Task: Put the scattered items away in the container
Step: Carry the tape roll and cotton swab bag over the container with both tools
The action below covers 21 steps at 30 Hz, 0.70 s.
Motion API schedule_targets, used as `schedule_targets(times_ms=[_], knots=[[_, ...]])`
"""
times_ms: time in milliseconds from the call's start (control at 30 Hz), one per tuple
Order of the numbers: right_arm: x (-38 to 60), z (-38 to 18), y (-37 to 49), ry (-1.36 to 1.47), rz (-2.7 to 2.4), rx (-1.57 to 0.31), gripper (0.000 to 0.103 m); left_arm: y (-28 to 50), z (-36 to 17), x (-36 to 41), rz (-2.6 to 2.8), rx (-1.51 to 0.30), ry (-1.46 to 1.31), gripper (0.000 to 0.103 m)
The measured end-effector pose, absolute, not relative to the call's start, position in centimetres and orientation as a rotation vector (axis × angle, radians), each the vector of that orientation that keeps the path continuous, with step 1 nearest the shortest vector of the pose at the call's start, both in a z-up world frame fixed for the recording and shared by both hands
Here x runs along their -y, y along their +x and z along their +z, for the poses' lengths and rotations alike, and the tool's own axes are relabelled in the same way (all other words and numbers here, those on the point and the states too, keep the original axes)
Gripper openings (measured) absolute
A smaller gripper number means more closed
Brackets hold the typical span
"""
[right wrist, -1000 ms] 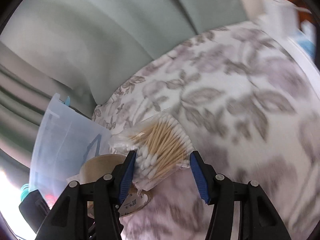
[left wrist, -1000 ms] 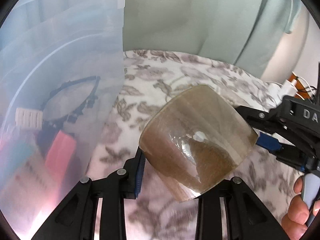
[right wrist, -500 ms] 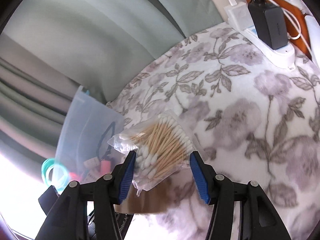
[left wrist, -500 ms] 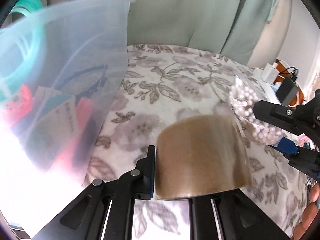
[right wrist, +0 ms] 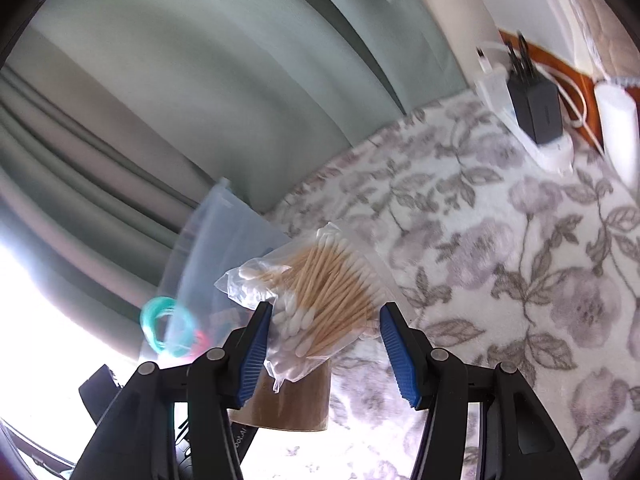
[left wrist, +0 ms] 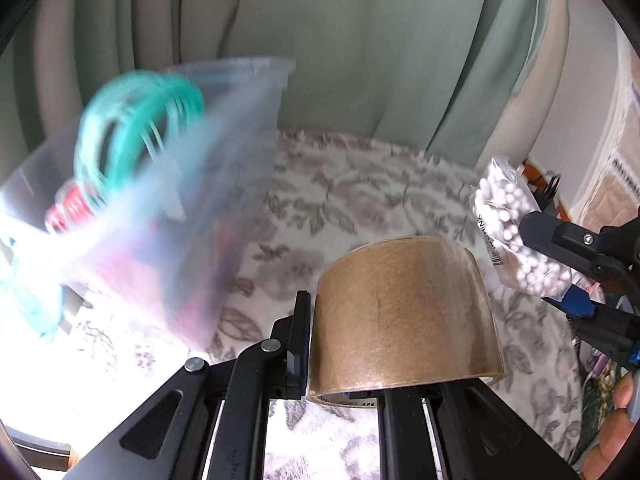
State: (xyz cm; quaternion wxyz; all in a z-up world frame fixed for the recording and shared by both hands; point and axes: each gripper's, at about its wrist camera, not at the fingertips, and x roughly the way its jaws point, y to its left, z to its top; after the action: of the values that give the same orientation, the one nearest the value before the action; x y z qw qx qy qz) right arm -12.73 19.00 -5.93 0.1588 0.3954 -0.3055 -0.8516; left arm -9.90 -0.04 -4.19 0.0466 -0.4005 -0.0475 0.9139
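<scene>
My left gripper [left wrist: 344, 352] is shut on the wall of a brown packing tape roll [left wrist: 404, 312] and holds it above the floral blanket; its right finger is hidden by the roll. My right gripper [right wrist: 326, 344] is shut on a clear bag of cotton swabs [right wrist: 320, 292], lifted off the blanket. That bag [left wrist: 508, 224] and the right gripper [left wrist: 560, 276] appear at the right of the left wrist view. The tape roll [right wrist: 288, 400] hangs just below the swab bag. The translucent plastic bin [left wrist: 224, 184] stands to the left, blurred, also in the right wrist view [right wrist: 224, 240].
Inside the bin lie a teal coil [left wrist: 136, 132] and some red items. A floral blanket [right wrist: 520, 280] covers the surface. A power strip with a black charger [right wrist: 536, 112] and a white cylinder [right wrist: 620, 128] sit far right. Green curtains hang behind. A person's fingers [left wrist: 612, 440] show at lower right.
Both grippers have risen with their loads, so the bin's rim and teal coil now show lower in view. The left jaws have closed tighter on the tape roll.
</scene>
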Motion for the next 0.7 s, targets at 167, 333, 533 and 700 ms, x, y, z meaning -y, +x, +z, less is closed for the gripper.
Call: schedule_targets(times_ms=[167, 333, 533, 700], knots=[[-18.5, -2.8, -11.6, 1.034, -2.462, 0.840, 0.058, -9.1, -0.9, 0.9, 2.825, 0.213, -1.096, 0.012], [-17.8, -0.2, -10.7, 0.959, -2.481, 0.801, 0.058, -8.0, 2.4, 2.4, 2.867, 0.271, -0.958, 0.012], [-16.1, 3.3, -9.4, 0.852, -2.500, 0.721, 0.058, -6.8, 5.8, 5.7, 2.931, 0.385, -0.819, 0.012], [-13.9, 6.0, -8.5, 0.772, -2.501, 0.634, 0.058, -5.7, 7.7, 8.9, 2.996, 0.485, -0.735, 0.012]])
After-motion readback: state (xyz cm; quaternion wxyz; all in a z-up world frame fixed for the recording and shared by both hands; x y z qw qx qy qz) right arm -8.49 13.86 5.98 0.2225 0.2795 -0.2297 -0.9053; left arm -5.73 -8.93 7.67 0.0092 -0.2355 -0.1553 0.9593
